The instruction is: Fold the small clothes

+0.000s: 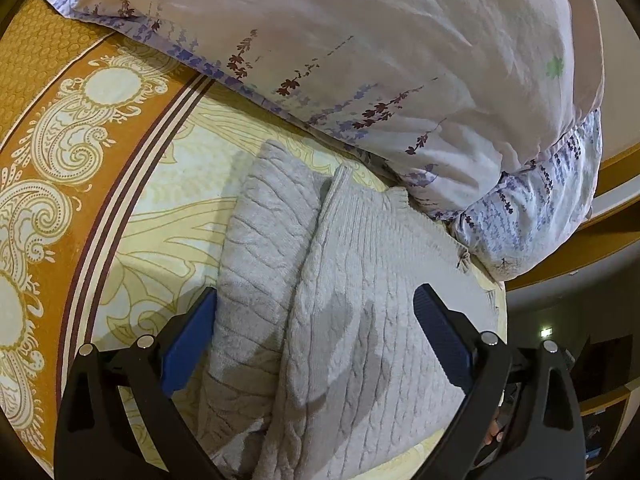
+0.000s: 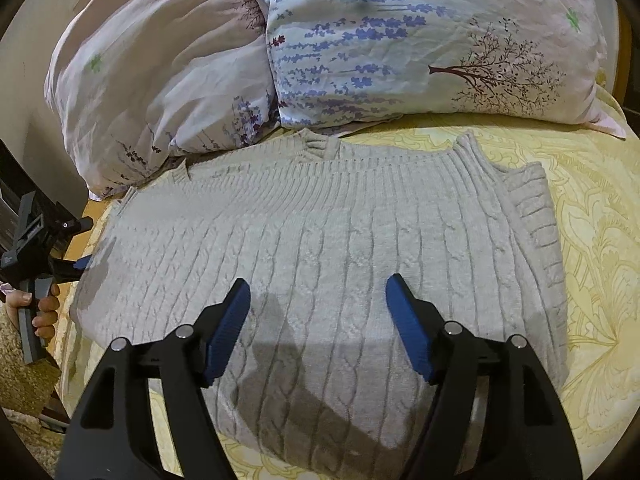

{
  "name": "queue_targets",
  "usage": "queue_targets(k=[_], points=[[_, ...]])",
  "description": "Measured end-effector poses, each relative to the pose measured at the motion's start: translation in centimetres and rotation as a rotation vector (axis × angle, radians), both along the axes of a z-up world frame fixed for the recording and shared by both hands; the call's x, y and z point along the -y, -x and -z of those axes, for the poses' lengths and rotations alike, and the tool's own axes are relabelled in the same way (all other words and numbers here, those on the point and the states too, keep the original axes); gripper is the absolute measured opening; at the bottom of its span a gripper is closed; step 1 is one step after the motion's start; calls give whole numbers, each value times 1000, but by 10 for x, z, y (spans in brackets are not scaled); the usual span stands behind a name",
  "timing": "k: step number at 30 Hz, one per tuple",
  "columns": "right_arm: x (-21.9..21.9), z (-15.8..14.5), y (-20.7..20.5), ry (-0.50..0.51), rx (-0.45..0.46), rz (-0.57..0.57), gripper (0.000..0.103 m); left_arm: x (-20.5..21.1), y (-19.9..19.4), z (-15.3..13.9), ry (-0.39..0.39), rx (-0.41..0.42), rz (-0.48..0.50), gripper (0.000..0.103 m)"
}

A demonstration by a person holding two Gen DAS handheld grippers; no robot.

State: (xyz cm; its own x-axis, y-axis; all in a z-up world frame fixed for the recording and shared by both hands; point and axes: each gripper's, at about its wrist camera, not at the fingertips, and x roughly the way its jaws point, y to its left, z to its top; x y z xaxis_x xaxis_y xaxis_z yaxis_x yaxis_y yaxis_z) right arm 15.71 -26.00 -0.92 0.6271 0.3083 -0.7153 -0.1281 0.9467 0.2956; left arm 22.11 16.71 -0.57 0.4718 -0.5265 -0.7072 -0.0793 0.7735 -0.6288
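Observation:
A light grey cable-knit sweater lies folded flat on the yellow patterned bedspread, its ribbed hem toward the pillows. In the left wrist view the sweater shows a top layer overlapping a lower one at the left. My left gripper is open wide just above the knit, its blue pads clear of the cloth. My right gripper also stands open over the near middle of the sweater, nothing pinched. The left gripper appears at the sweater's left edge, held by a hand.
Two floral pillows press against the far edge of the sweater; one pillow fills the top of the left wrist view. The bedspread has an orange paisley border. The bed's edge runs close on the left, with dark furniture beyond.

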Motion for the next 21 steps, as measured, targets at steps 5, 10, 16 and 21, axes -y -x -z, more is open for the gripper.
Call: queue_targets(k=[5,10,16,21], points=[[-10,-1,-2,71,-1,-7,75,4,0,-1,-15,4,0,97],[-29,-2,-4,192,-2,-17,83,12,0,-2,-44,0,10,96],[-29,-3,-4,195,-3,-18,86,16,0,-3,-66,1,-1,87],[-30,-2,-4,197,-1,-18,87,15,0,0,-61,-6,-28,62]])
